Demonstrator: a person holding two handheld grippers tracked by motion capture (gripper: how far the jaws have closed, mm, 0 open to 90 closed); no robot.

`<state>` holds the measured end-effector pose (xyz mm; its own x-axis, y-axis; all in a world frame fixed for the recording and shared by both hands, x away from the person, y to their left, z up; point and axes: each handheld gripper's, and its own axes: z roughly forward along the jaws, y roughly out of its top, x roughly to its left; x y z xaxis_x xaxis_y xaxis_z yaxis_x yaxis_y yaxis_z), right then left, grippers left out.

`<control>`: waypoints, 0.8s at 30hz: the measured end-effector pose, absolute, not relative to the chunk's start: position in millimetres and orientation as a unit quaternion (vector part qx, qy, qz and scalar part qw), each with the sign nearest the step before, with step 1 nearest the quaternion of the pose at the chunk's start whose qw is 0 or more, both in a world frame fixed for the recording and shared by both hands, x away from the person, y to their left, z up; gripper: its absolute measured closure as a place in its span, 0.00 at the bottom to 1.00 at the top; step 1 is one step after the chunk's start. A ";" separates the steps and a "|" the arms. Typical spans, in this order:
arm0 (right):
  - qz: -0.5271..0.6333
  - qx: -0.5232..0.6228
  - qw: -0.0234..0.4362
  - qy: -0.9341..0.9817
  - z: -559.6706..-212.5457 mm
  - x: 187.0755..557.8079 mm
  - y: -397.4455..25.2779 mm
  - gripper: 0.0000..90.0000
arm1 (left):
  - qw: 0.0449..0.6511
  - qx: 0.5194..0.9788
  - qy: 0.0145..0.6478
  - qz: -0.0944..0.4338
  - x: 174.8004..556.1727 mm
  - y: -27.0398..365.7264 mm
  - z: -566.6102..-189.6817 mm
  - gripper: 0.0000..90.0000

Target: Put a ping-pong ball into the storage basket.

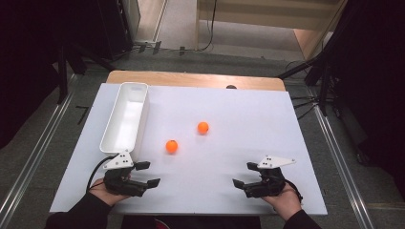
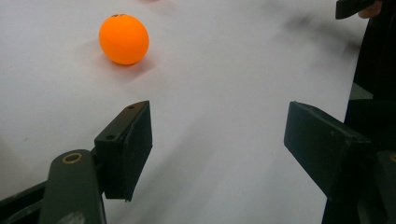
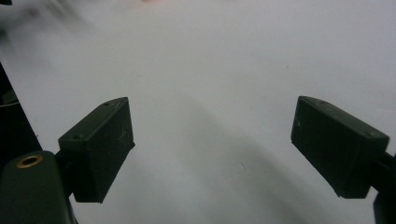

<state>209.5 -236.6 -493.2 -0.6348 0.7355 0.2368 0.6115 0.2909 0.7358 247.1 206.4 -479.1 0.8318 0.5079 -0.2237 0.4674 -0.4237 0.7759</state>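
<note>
While both grippers rest at the lower frame with fingers apart, the left gripper (image 1: pixel 147 174) and right gripper (image 1: pixel 244 174) flank two orange balls (image 1: pixel 172 146) mid-surface (image 1: pixel 248 119).

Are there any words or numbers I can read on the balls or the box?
No text can be read. The near orange ball has a small dark mark on top, too small and blurred to read. The far orange ball and the white box show no lettering.
</note>
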 end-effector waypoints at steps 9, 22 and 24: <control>0.416 0.421 0.068 0.803 -493.8 208.9 -237.5 0.13 | 0.438 0.849 0.296 0.017 249.0 203.6 -477.4 0.27; 0.418 0.433 0.060 0.796 -496.4 212.8 -242.8 0.13 | 0.434 0.850 0.299 0.012 253.3 198.9 -477.8 0.27; 0.417 0.436 0.059 0.795 -496.5 212.3 -243.0 0.13 | 0.434 0.850 0.299 0.011 253.6 198.9 -477.1 0.27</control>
